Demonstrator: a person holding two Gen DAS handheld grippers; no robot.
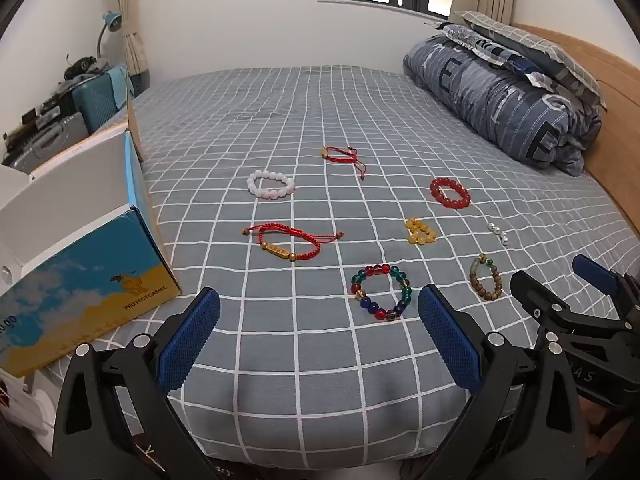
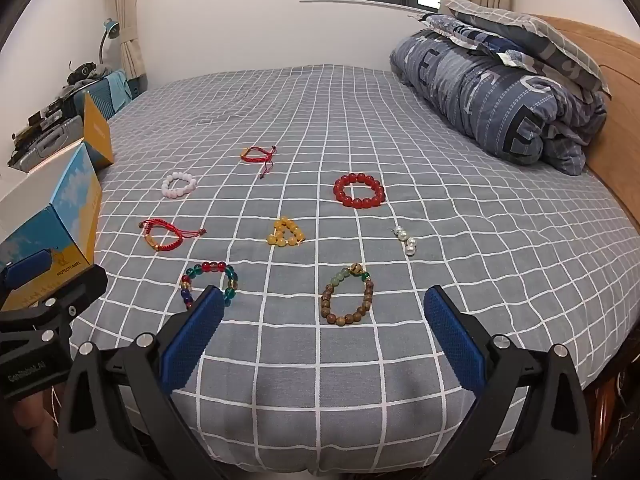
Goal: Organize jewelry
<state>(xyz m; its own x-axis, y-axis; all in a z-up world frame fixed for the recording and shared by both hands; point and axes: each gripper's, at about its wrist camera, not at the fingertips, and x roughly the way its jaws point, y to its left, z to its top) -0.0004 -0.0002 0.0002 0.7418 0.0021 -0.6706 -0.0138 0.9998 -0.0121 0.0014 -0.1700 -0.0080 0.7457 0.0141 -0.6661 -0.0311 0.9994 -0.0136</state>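
Several bracelets lie on the grey checked bed. A multicolour glass bead bracelet [image 1: 382, 293] [image 2: 210, 285] is nearest my left gripper [image 1: 318, 316], which is open and empty above the bed's front edge. A brown wooden bead bracelet [image 2: 347, 296] [image 1: 485, 282] lies just ahead of my right gripper [image 2: 324, 320], also open and empty. Farther out lie a red cord bracelet [image 1: 286, 240], white beads [image 1: 271, 185], yellow beads [image 2: 286, 233], red beads [image 2: 359, 191], a second red cord bracelet [image 2: 258, 154] and small pearls [image 2: 405, 239].
An open blue-and-yellow cardboard box [image 1: 80, 256] [image 2: 60, 236] stands at the bed's left edge. A rolled blue quilt and pillows [image 2: 508, 80] lie at the back right against a wooden headboard [image 2: 616, 128]. Suitcases [image 1: 60, 128] stand by the left wall.
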